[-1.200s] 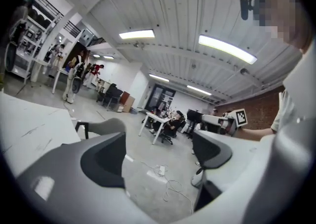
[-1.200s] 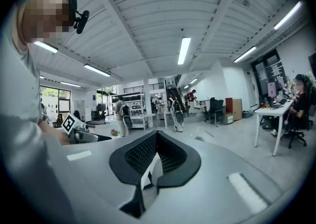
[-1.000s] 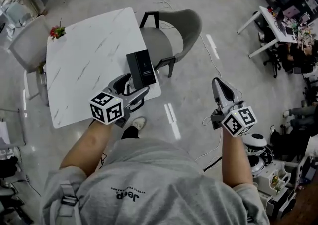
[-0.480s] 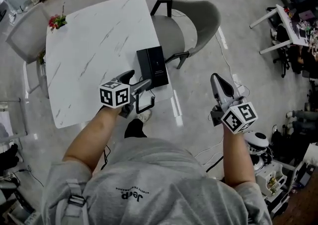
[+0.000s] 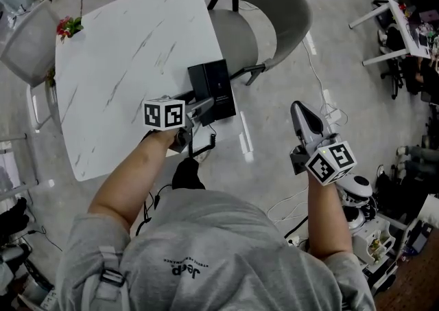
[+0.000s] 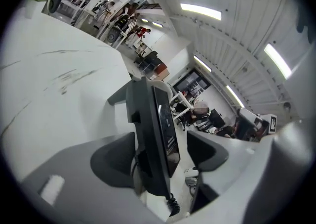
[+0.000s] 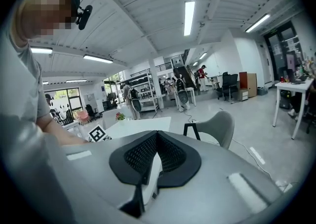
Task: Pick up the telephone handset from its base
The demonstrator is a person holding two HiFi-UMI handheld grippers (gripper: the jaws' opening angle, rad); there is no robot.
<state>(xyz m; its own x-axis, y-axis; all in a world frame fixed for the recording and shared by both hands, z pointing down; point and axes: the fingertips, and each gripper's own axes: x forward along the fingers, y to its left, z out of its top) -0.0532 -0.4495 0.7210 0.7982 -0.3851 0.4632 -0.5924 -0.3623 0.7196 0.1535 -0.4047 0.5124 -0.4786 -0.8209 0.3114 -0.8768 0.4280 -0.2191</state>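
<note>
The black telephone lies on the near right corner of the white marble table, handset on its base, and its coiled cord hangs over the table edge. My left gripper sits at the phone's near end. In the left gripper view the handset stands between the two pads of the left gripper. Those jaws are closing; the left pad is right against the handset and the right pad is still apart from it. My right gripper hangs shut over the floor to the right, holding nothing.
A grey chair stands at the table's far right side, close behind the phone. A small bunch of red flowers sits at the table's far left corner. Cables run over the floor. Desks and seated people are at the far right.
My left gripper has moved forward and down from the table's near edge to the phone, rolling as it went. My right gripper has dropped slightly and stays shut.
</note>
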